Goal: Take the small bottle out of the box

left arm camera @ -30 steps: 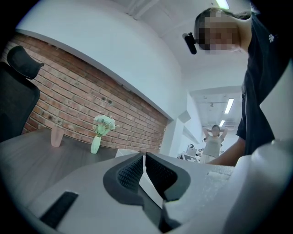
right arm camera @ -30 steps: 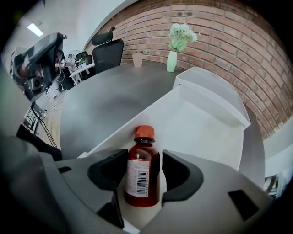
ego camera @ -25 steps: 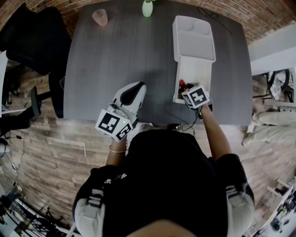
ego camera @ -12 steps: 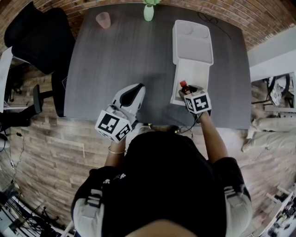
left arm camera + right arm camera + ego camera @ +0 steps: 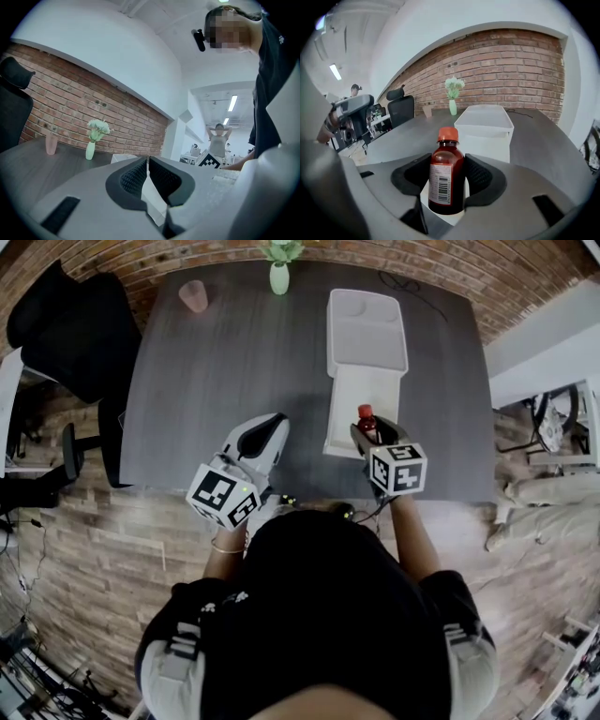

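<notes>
Open-plan office-lab | grey table (image 5: pixel 234 362) by brick wall (image 5: pixel 122 257), top of frame | black office chair (image 5: pixel 70 334) upper left | flower vase (image 5: pixel 279 276) top centre | ceiling strip light (image 5: pixel 232 103), right of left gripper view

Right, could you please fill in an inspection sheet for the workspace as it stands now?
Surface: dark grey table, bare in the middle.
Job's things: small bottle, red cap, upright over the near end of the open white box.
Clutter: pink cup and green vase with flowers, both at the far edge.
Grippers: right gripper has its fingers closed on the small bottle; left gripper is shut and empty, over the near table edge.
Cables: dark cable lying at the far right corner.
Surroundings: brick wall behind, wood-look floor, black chair to the left.
</notes>
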The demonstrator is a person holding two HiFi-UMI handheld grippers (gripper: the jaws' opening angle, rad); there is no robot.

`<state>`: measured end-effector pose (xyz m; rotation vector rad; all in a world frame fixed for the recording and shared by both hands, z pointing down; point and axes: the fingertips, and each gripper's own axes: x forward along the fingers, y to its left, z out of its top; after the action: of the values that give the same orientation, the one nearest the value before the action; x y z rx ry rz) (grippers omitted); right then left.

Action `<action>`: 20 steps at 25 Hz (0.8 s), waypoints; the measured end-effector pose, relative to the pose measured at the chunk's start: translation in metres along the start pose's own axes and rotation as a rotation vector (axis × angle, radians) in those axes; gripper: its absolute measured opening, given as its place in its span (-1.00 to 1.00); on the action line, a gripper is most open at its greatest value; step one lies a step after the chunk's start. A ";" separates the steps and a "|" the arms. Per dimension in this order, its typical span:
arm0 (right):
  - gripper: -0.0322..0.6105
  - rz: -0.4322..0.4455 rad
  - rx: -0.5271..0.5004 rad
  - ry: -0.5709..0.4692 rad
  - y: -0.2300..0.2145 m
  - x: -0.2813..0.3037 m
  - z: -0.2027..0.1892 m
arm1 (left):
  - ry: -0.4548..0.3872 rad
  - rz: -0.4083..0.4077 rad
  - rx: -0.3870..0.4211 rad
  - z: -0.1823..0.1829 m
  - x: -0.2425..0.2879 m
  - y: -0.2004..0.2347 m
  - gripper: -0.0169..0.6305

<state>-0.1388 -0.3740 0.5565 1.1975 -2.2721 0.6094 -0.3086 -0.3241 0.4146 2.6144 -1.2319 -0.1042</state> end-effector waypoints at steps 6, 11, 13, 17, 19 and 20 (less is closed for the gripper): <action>-0.21 0.003 0.058 -0.139 -0.006 -0.039 0.029 | 0.027 -0.056 0.017 0.001 0.025 -0.024 -0.94; -0.21 -0.017 0.079 -0.248 -0.015 -0.076 0.050 | 0.031 -0.115 0.036 0.004 0.047 -0.048 -0.94; -0.21 -0.027 0.090 -0.286 -0.020 -0.090 0.057 | 0.034 -0.136 0.043 0.005 0.056 -0.055 -0.94; -0.21 -0.059 0.104 -0.346 -0.035 -0.119 0.067 | 0.045 -0.181 0.051 0.005 0.076 -0.072 -0.94; -0.21 -0.075 0.106 -0.371 -0.041 -0.133 0.071 | 0.052 -0.202 0.054 0.005 0.085 -0.081 -0.94; -0.21 -0.082 0.107 -0.383 -0.044 -0.140 0.072 | 0.054 -0.213 0.057 0.005 0.090 -0.086 -0.94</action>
<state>-0.0486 -0.3524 0.4219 1.5655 -2.5091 0.5106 -0.1874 -0.3410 0.3919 2.7713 -0.9490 -0.0374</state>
